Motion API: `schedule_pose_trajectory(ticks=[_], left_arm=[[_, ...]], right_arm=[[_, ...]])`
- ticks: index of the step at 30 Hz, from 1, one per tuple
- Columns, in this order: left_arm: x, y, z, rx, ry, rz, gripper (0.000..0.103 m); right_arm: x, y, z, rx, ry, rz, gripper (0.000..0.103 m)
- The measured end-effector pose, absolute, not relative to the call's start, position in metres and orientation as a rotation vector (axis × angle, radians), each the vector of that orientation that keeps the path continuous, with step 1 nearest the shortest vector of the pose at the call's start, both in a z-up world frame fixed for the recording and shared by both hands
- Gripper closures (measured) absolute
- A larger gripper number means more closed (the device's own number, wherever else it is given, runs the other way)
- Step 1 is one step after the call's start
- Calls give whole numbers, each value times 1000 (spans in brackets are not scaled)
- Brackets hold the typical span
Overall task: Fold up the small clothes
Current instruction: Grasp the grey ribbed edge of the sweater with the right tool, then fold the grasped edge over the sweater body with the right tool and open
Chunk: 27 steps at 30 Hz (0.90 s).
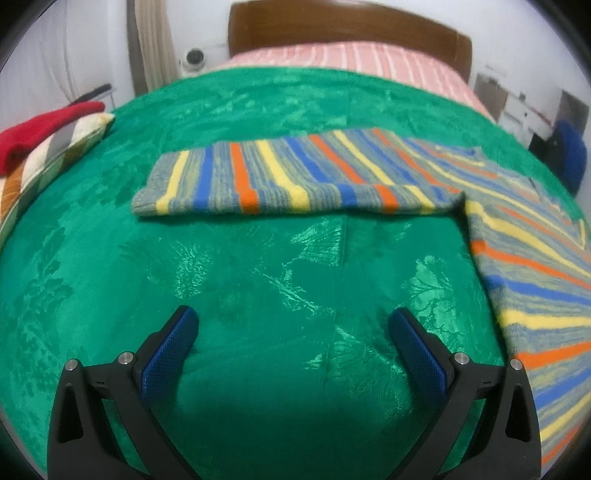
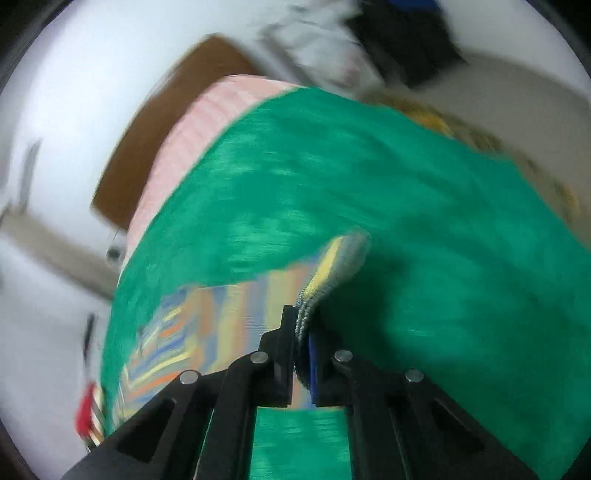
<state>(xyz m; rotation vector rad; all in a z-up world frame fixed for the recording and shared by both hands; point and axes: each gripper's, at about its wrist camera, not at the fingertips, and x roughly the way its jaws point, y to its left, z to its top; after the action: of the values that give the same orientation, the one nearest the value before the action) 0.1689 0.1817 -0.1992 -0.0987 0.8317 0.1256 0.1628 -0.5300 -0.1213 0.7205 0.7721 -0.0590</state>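
Note:
A striped knitted sweater in grey, blue, orange and yellow lies on the green bedspread. One sleeve is folded across its body and the rest runs off to the right edge. My left gripper hovers open over bare green fabric in front of the sweater, touching nothing. In the tilted, blurred right wrist view, my right gripper is shut on an edge of the sweater. That pinched cloth stands up between the fingers, and the rest of the garment trails down to the left.
A checked cushion with a red cloth on it lies at the bed's left edge. A pink striped sheet and brown headboard are at the far end. Shelves and a blue object stand beyond the right side.

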Motion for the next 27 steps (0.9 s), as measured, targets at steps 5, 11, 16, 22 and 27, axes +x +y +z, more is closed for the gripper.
schedule_pose_trajectory(ticks=[5,11,16,22,27], left_arm=[[167,180,-200,-96,808,129,0],[164,181,-200,-103,791,121,0],[162,184,-200,-117,780,112,0],[163,184,-200,-115,776,115,0],[163,183,-200,-113,775,116,0]], right_arm=[[209,-413,-41,539,744,212,97],[264,-248,-41,455,798,495,94],[272,-200,-91,588,891,584,42],[237,-232,-114,458,949,481,42],[212,-296,-169,330,1112,248,52]])
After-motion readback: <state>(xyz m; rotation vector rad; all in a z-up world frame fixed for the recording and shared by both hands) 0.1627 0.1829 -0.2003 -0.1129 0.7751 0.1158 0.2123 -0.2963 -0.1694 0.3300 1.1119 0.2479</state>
